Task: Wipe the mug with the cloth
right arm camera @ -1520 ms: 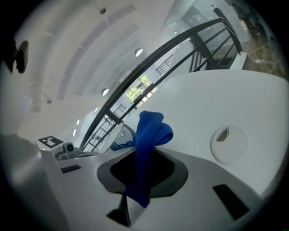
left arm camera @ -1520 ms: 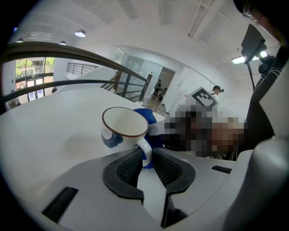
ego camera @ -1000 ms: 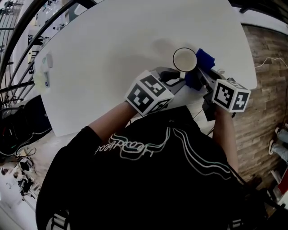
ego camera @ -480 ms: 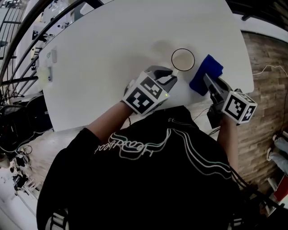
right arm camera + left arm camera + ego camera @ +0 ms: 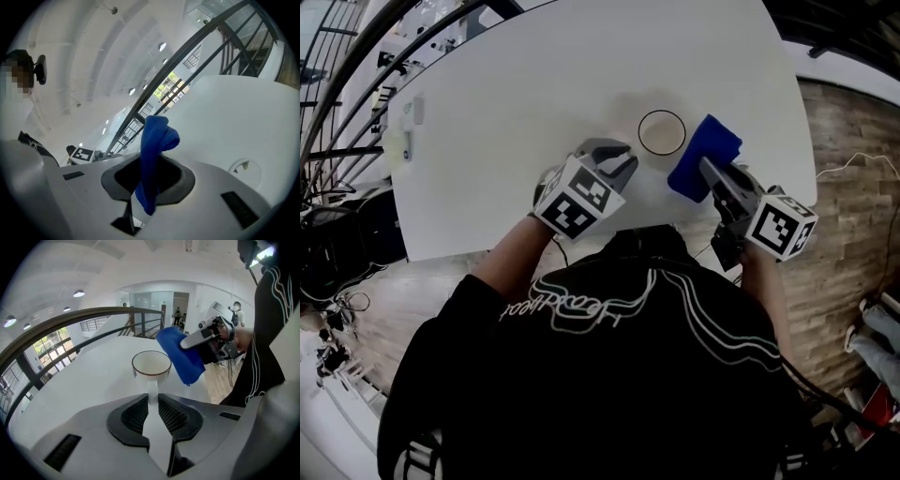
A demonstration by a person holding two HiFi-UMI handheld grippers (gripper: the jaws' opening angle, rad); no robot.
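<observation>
Left gripper (image 5: pixel 152 397): fingers narrowly parted, clamped on the handle of the mug (image 5: pixel 662 132), upright on the table (image 5: pixel 534 94). Right gripper (image 5: pixel 152 176): fingers pinching the blue cloth (image 5: pixel 703 157), just beside the mug.

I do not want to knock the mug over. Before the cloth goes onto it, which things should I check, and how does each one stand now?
1. Right gripper jaws closed on the cloth: ok.
2. Enough free cloth beyond the jaws to wipe with: ok.
3. Left gripper jaws closed on the handle of the mug: ok.
4. Mug upright, mouth up: ok.
5. Mug standing on the table: cannot tell, its base is hidden.
6. Cloth touching the mug: cannot tell; it hangs close beside the rim.
</observation>
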